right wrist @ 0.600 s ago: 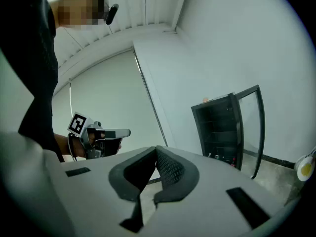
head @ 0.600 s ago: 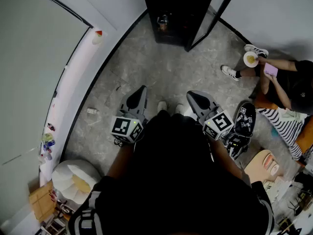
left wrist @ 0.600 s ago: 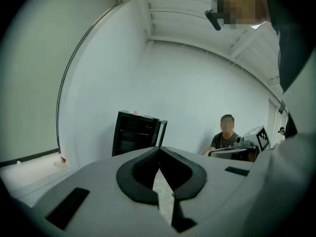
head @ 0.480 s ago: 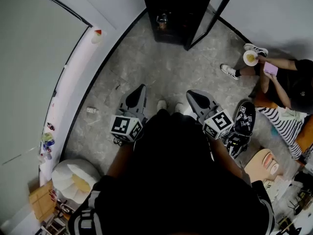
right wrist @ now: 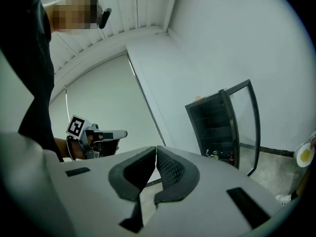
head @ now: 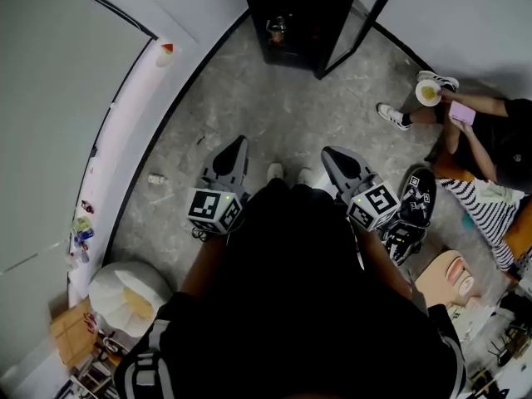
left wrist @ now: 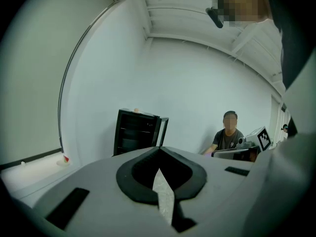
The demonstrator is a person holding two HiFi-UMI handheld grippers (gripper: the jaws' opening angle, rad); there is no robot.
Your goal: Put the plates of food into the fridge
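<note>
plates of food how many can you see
1: a plate of food with the seated person, right of the open fridge. More may be hidden.

Grey mottled stone floor (head: 274, 115); pale walls (head: 58, 98) left and far; dark skirting (head: 174, 110) along left wall; white slatted ceiling (left wrist: 197, 9).

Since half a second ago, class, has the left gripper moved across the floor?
No. The left gripper keeps its distance from the fridge; only the camera shifted slightly.

Fridge (head: 299, 15) in all three views
</note>
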